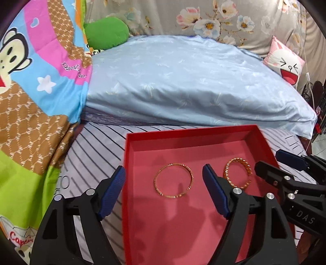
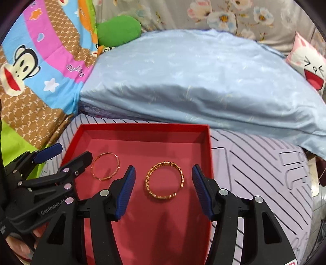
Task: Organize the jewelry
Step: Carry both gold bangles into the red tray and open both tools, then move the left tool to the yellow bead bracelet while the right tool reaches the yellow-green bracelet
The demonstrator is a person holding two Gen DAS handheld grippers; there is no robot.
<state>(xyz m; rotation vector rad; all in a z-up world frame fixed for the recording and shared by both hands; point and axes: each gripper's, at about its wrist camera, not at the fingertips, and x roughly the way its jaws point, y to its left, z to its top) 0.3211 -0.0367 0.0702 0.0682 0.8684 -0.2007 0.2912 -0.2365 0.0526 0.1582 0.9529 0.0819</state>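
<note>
Hovering low over the red box [image 2: 205,130] with both tools, nothing in either one. Left gripper [image 1: 164,193] gaping wide, straddling the box's left wall and lining up on the thin gold bangle [image 1: 173,180] lying flat on the pink floor. Right gripper [image 2: 163,190] spread just as wide around the twisted gold bangle [image 2: 164,180], pads on either side but not touching it — probably framing it for a pinch or just backing away, can't say which.

Sitting side by side in there, thin one left, twisted one right, apart and not overlapping, so looking pretty much sorted already. Keeping them flat probably to stop any rolling around.

Resting the box on a striped sheet [image 2: 254,163], soft enough that pressing down could tip it. Piling up behind: a pale blue pillow [image 1: 193,81], a cartoon monkey blanket [image 1: 30,81] off left, a green cushion [image 1: 107,32] and floral fabric [image 1: 203,16] furthest back.
</note>
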